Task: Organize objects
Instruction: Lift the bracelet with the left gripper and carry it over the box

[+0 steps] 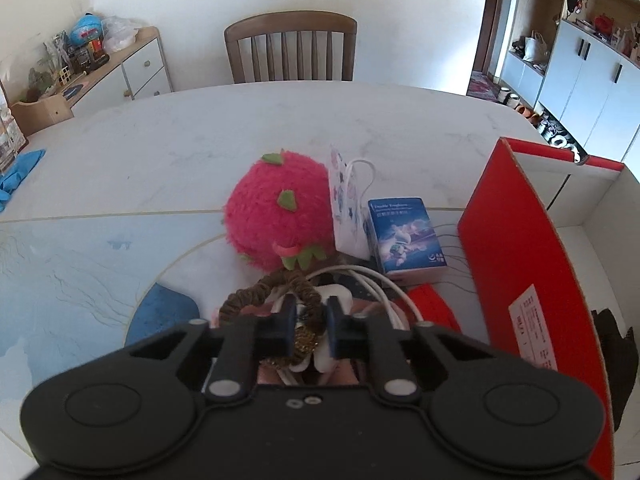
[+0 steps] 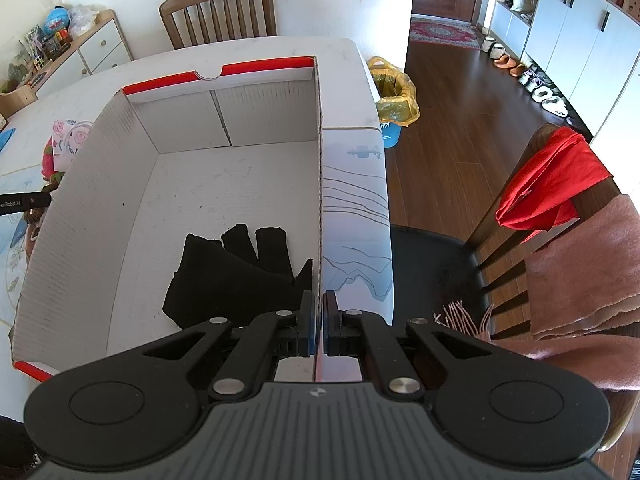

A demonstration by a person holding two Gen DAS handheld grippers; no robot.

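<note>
White walls and dark wood flooring [image 2: 452, 148] frame a pale marble-look table [image 1: 200, 136] with a wooden chair [image 1: 290, 46] pushed to its far edge and a low cabinet [image 1: 132, 68] cluttered with toys off the far left corner. Along the table's right edge stands a red-and-white cardboard box [image 2: 224, 116], open-topped, with a black glove [image 2: 236, 272] lying on its floor near the front right wall. Beside the box's left wall, on a blue printed mat [image 1: 72, 256], sit a pink plush strawberry [image 1: 276, 208], a small floral paper bag [image 1: 346, 200] and a blue carton [image 1: 404, 236]. The left gripper [image 1: 311, 320], jaws narrowed, pinches a brown hair scrunchie [image 1: 272, 292] above a white cable [image 1: 380, 284]. The right gripper [image 2: 319, 312] clamps the box's right wall, jaws nearly together
</note>
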